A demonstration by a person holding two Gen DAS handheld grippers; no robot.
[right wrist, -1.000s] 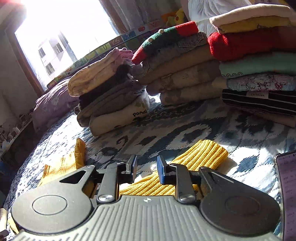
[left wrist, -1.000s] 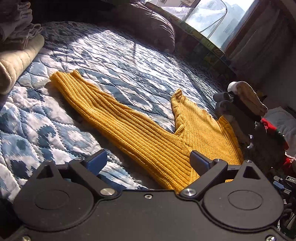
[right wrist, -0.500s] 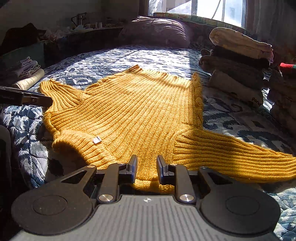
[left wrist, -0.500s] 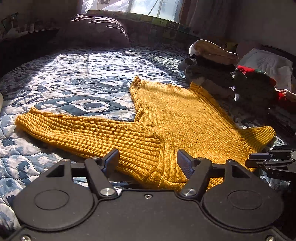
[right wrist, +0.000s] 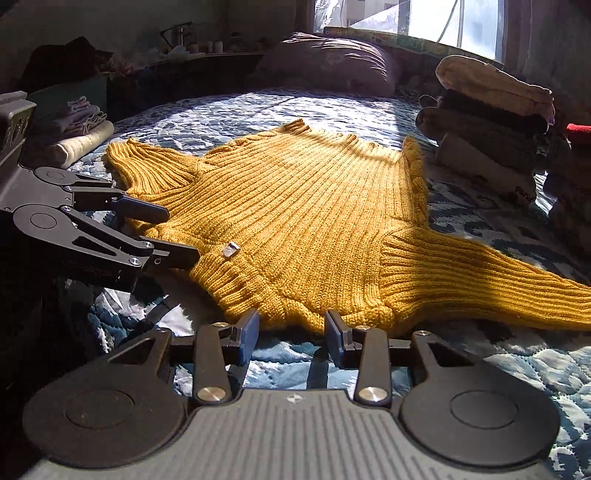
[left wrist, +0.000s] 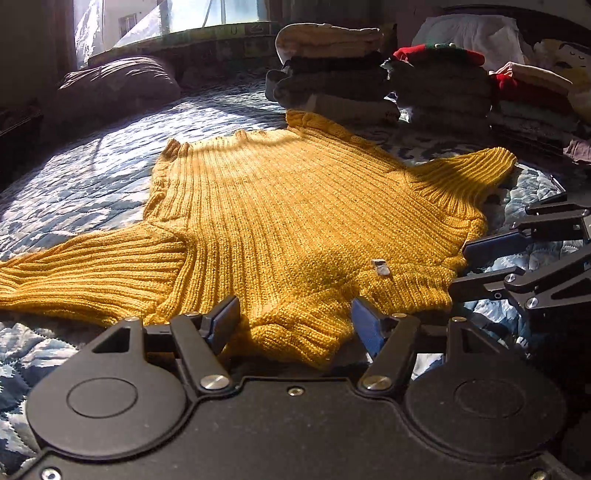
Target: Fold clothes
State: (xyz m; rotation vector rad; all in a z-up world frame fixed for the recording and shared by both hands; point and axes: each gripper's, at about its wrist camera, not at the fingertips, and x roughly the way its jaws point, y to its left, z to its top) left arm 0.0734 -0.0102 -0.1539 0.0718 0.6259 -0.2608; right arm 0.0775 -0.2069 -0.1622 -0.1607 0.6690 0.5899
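The yellow sweater (left wrist: 295, 206) lies flat on the bed (left wrist: 92, 177), collar nearest, body running toward 12 o'clock from both open, empty tongs, left tongs (left wrist: 293, 325) straddling the collar edge, right tongs (right wrist: 291, 332) just short of it.

I see a blue patterned quilt (left wrist: 92, 177), a purple pillow (right wrist: 325, 62) under the window (right wrist: 443, 26), and a rolled towel (right wrist: 81, 144) at the left edge. Behind it stands a dark shelf (right wrist: 192, 55) with, I think, small jars.
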